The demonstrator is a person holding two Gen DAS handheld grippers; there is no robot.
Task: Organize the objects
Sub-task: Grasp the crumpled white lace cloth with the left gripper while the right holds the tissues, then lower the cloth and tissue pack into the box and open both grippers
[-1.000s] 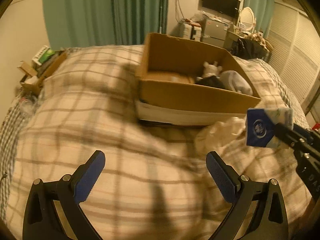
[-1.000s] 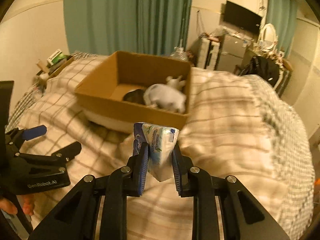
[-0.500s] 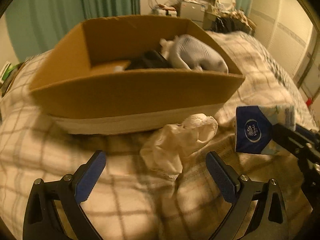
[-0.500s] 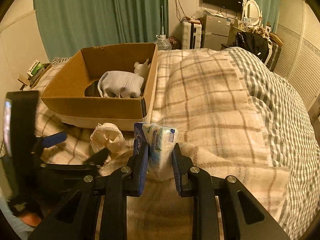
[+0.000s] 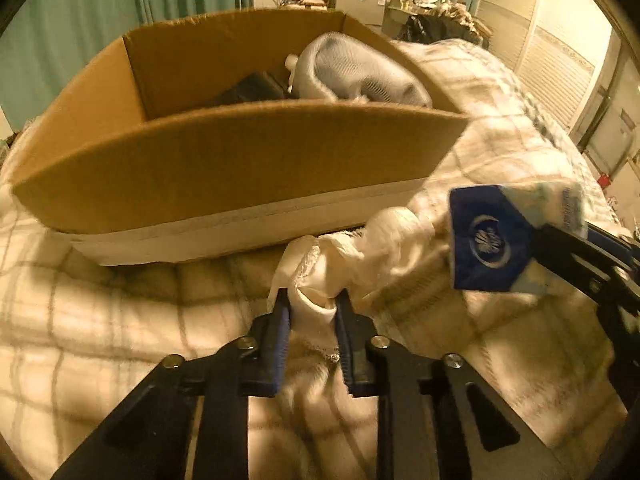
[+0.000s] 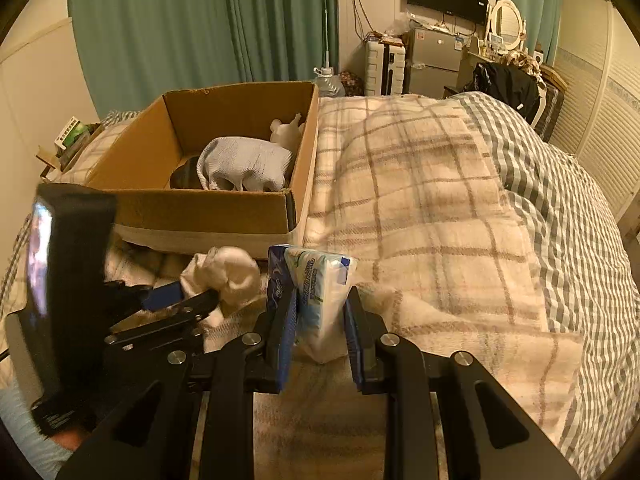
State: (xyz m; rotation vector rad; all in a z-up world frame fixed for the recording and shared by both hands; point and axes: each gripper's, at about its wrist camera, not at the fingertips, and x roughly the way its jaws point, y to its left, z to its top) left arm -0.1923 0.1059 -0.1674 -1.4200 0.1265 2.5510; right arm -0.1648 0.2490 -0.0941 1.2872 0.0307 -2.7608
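Bed: plaid blanket lying under the cardboard box
Left gripper: pinching white cloth before the box
Right gripper: clamping tissue pack beside it
Room: green curtains hanging behind

Brown cardboard box, cream plaid blanket, blue-and-white tissue pack, green curtains.

Plaid bed under cardboard box
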